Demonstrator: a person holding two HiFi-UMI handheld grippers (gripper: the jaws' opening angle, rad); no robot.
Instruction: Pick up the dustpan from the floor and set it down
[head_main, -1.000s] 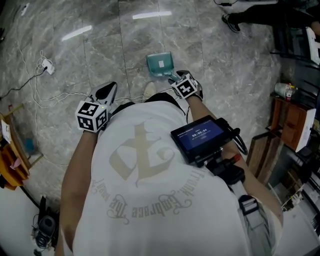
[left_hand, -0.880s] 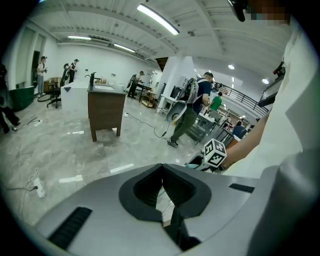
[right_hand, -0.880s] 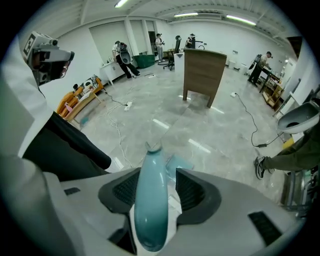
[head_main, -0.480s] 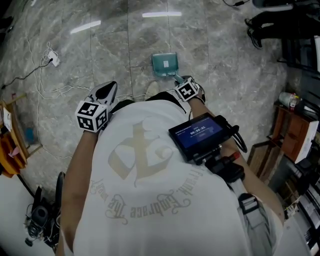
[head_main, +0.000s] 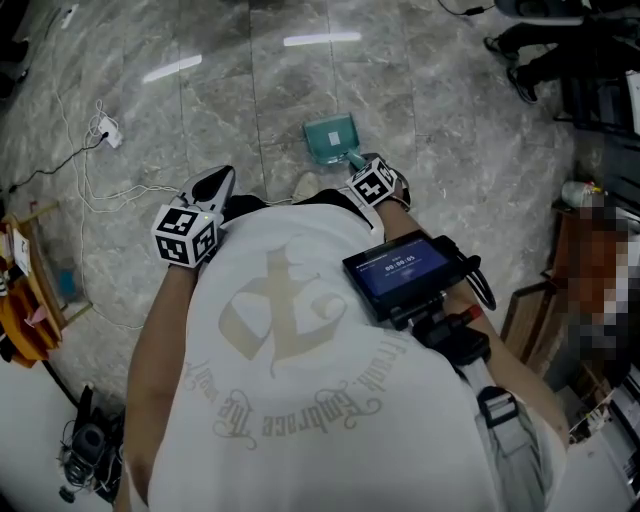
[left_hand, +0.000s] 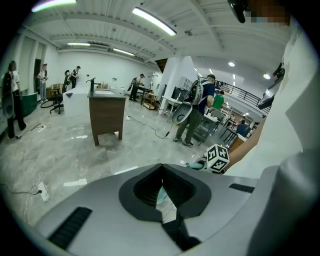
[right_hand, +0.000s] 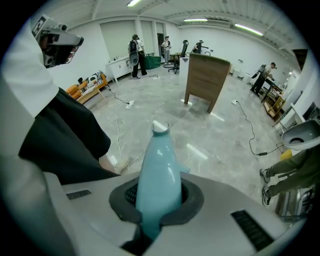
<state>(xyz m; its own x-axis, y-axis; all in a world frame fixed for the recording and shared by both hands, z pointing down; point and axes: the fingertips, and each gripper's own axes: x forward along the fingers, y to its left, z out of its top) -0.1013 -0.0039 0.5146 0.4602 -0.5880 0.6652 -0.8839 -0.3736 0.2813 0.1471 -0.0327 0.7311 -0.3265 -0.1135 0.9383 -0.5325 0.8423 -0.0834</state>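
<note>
On the marble floor (head_main: 450, 150), just ahead of the person's feet, lay the teal dustpan (head_main: 329, 138), flat and not yet lifted; in the head view its long axis ran from the pan at eleven o'clock to the handle (head_main: 353, 160) at five o'clock, and the handle end pointed straight at the right gripper (head_main: 360, 167). That gripper pointed steeply downward at the handle's tip; its fingers (right_hand: 122, 206) had just been closing, and the right gripper view showed the pale blue handle standing between them, the dark pads clenched against both its sides, the grip falling low on the handle near its free end. The left gripper (head_main: 212, 183) hung at about eight o'clock from the dustpan, well apart from it, above a white cable (head_main: 110, 190) trailing over the tiles; its fingers (left_hand: 145, 187) were drawn together on nothing, only a sliver of floor showing through them. The right hand was plainly the nearer and already had the handle; the pan itself lay beyond the fingers at eleven o'clock. As a judgement, the lift would turn on that offset: held by the far end of its long axis, the pan would tend to droop away from the grip as it rose.
</note>
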